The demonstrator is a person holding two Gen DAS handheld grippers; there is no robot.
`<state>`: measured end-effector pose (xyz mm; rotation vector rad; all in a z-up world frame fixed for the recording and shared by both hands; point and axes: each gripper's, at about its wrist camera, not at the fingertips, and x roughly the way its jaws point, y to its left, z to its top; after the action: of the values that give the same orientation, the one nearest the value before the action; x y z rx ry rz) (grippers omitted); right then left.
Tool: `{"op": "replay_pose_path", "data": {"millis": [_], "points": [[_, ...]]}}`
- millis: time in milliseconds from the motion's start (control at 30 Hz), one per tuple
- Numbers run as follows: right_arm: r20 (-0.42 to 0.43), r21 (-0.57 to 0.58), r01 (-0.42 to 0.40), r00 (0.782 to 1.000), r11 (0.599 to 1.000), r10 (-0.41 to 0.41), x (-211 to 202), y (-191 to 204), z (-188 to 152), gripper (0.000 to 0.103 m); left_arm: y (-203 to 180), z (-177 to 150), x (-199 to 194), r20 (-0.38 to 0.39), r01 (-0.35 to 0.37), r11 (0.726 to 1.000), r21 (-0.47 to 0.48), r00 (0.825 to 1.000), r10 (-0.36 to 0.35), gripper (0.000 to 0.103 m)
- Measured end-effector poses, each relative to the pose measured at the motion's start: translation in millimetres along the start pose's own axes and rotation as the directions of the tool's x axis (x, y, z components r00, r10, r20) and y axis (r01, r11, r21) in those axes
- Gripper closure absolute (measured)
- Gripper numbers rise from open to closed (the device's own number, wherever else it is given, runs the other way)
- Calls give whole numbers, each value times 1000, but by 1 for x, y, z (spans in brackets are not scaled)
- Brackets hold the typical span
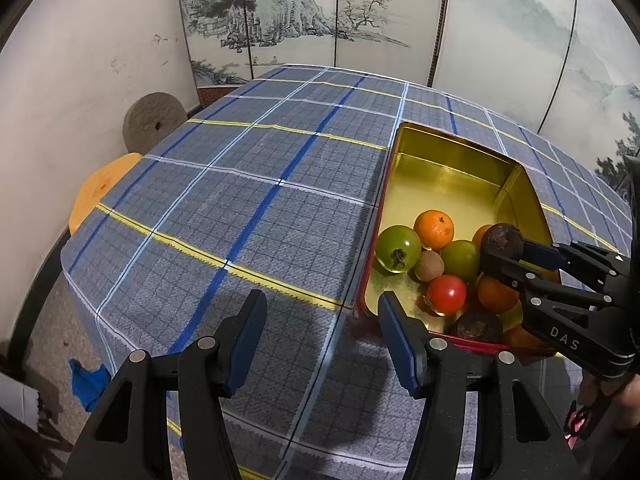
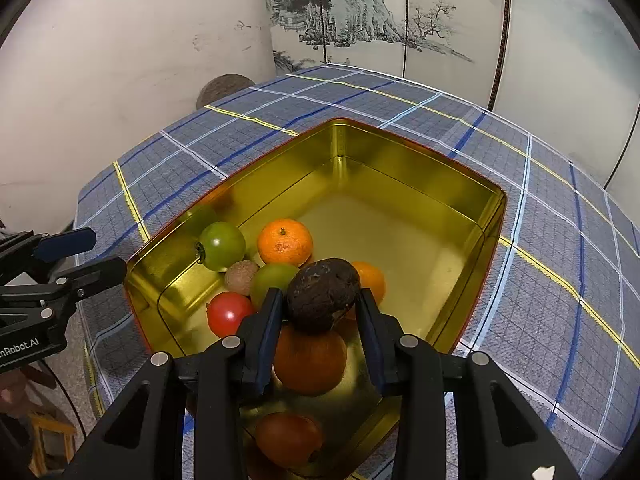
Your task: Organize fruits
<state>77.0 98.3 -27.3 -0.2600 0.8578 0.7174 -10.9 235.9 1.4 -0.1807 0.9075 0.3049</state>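
A gold tin with a red outside point(image 1: 448, 152) point(image 2: 400, 152) stands on the plaid tablecloth. It holds several fruits: a green tomato point(image 1: 398, 248) point(image 2: 221, 246), a tangerine point(image 1: 434, 229) point(image 2: 285, 242), a red tomato point(image 1: 447, 294) point(image 2: 228, 314), a small brown fruit point(image 1: 429, 266) point(image 2: 241, 277) and others. My right gripper point(image 2: 320, 304) point(image 1: 500, 254) is shut on a dark brown wrinkled fruit point(image 2: 322, 294) point(image 1: 502, 240) and holds it above the fruits in the tin. My left gripper point(image 1: 322, 320) point(image 2: 86, 254) is open and empty, over the cloth left of the tin.
The plaid tablecloth point(image 1: 240, 200) covers the table. A round stone disc point(image 1: 154, 120) and an orange stool point(image 1: 100, 188) stand by the wall beyond the table's left edge. A painted folding screen point(image 1: 320, 12) stands behind the table.
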Motion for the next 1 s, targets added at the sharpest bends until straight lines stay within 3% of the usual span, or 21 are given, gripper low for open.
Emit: {"op": "replay_pose_path", "data": {"millis": [500,667,1000], "points": [[48,30,4,999,1000,-5,-27,1,-2,32,-12,-3,-6,-4,2,1000,13,1000,-2,44],[73,46,17,997,999,-21,-49,4,-8,9,-18,-2,-8,-1,4,1000,21,1000,-4,44],[45,97,54,997,994,-59,-71,3,-28,1,-33,-4,-14,2,9,999,52,1000,-10,44]]}}
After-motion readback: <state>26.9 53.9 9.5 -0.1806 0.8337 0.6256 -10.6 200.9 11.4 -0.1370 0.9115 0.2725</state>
